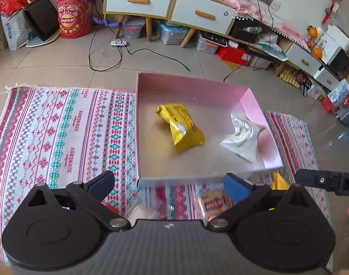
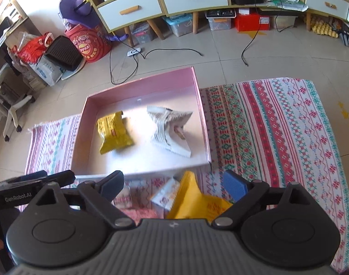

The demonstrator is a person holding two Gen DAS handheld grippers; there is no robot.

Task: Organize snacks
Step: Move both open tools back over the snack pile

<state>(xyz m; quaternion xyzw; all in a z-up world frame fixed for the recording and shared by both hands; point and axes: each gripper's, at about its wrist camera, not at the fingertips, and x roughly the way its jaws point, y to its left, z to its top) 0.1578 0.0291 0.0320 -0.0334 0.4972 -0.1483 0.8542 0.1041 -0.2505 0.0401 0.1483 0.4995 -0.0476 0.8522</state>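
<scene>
Pink box (image 1: 250, 105) lying open on the patterned cloth (image 1: 60, 133), as seen from both of your wrist cameras. Inside it lie two snacks: a yellow packet (image 1: 183, 126) toward the middle and a white packet (image 1: 241, 139) beside it, closer to the box's right wall, the two apart from each other. Your left gripper (image 1: 168, 181) stands with its jaws spread wide and nothing between the pads; it sits just short of the box's near wall. Your right gripper (image 2: 172, 182) is likewise wide open and holds nothing. Below its fingers, outside the box on the cloth, rest more snacks: a yellow bag (image 2: 197, 201) and a small pale packet (image 2: 165, 194), both blurred. From the left wrist view, a wrapped biscuit pack (image 1: 214, 202) lies on the cloth beneath the left gripper, also outside the box. Drawer cabinets (image 1: 170, 4) line the far wall
</scene>
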